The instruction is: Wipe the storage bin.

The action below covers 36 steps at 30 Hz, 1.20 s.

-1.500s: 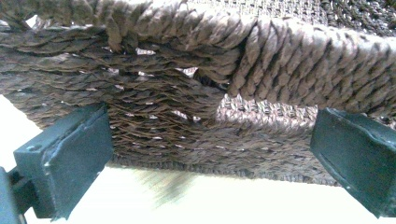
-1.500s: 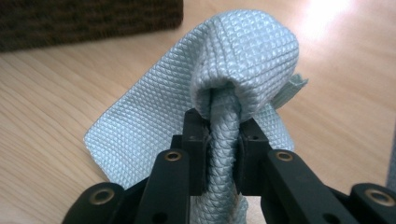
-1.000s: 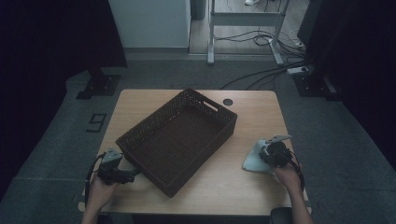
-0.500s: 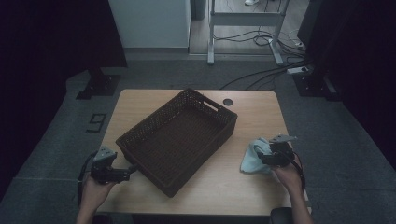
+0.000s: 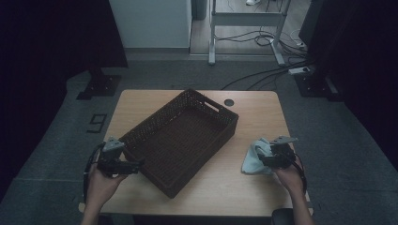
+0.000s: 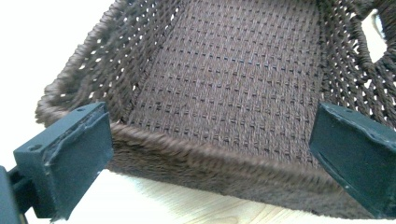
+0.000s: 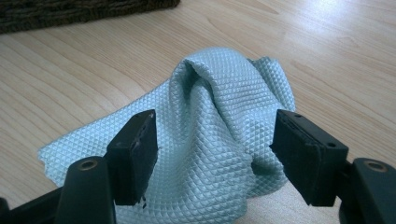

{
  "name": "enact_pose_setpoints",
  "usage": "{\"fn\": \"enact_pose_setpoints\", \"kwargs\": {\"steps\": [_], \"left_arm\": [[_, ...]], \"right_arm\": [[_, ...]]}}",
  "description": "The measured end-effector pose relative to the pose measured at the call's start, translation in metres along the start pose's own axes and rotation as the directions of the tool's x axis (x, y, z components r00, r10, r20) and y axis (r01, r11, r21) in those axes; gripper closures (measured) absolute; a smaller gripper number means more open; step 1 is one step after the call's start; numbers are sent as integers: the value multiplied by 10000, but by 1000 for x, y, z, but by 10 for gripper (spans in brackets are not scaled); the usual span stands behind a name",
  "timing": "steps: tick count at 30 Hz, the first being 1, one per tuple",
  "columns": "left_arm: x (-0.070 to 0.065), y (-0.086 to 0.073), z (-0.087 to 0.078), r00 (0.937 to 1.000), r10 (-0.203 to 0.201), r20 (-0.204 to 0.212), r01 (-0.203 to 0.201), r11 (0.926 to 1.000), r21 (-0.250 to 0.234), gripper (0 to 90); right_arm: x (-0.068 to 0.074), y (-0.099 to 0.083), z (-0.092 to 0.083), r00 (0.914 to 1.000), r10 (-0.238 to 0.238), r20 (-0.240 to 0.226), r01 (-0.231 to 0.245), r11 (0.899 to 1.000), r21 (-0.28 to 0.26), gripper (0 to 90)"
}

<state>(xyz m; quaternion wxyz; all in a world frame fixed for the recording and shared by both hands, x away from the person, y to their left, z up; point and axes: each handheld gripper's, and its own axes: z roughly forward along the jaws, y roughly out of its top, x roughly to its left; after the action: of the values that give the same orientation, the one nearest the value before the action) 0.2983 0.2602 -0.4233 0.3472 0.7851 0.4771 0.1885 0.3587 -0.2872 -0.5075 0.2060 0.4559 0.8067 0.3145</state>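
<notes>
So the light blue cloth (image 5: 256,158) is sitting bunched up on the wooden table (image 5: 263,117), near its right edge, well apart from the dark woven basket (image 5: 180,136) that sits slantwise in the middle. The right gripper (image 5: 268,161) is right at the cloth. In the right gripper view its jaws have just been opening and now stand wide on either side of a raised fold of the cloth (image 7: 219,135), with the fold between them but the pads not pinching it. The cloth peaks up in the middle and spreads flat on the table (image 7: 70,79) toward the left.

The left gripper (image 5: 136,164) is over at the basket's near left side, pointing at it. In the left gripper view its jaws are wide apart with nothing gripped, looking over the basket's rim (image 6: 210,158) into the bare woven bottom
</notes>
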Motion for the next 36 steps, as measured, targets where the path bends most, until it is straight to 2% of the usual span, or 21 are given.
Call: {"fn": "enact_pose_setpoints", "kwargs": {"steps": [4, 6, 8, 15, 20, 24, 27, 29, 32, 36], "left_arm": [[-7, -4, 8, 9985, -72, -540, 95, 9991, 421, 0], [-6, -8, 12, 9976, -131, -680, 173, 9980, 605, 0], [-3, -12, 13, 9978, -451, -476, 473, 9978, 458, 0], [6, -12, 13, 9984, -460, -318, 477, 9974, 534, 10], [21, -14, 15, 9960, -863, -226, 875, 9943, 614, 14], [34, -15, 16, 9945, -975, -393, 999, 9928, 664, 19], [43, -15, 15, 9940, -1065, -231, 1078, 9918, 683, 82], [47, -14, 15, 9948, -1011, -156, 1020, 9921, 734, 150], [52, -12, 15, 9958, -913, -5, 910, 9923, 837, 206], [58, -9, 17, 9964, -836, -163, 847, 9926, 867, 318]], "right_arm": [[0, 0, -1, 10000, 4, 16, -4, 10000, -32, 308], [0, 0, -1, 10000, -5, 10, 5, 10000, -13, 308], [0, 0, 0, 10000, -15, 9, 15, 10000, 14, 308], [0, 0, 0, 10000, -66, 23, 66, 10000, 55, 312], [0, 0, -1, 10000, -42, 53, 41, 10000, 26, 312], [-1, 0, -1, 10000, -51, 61, 51, 10000, 8, 311], [-1, 0, -1, 10000, -50, 73, 50, 10000, -7, 312], [0, 0, -1, 10000, -54, 69, 53, 10000, 6, 312], [0, 0, -1, 9999, -95, 118, 95, 9999, 37, 312], [0, 0, -1, 9998, -142, 123, 141, 9999, 66, 312]]}}
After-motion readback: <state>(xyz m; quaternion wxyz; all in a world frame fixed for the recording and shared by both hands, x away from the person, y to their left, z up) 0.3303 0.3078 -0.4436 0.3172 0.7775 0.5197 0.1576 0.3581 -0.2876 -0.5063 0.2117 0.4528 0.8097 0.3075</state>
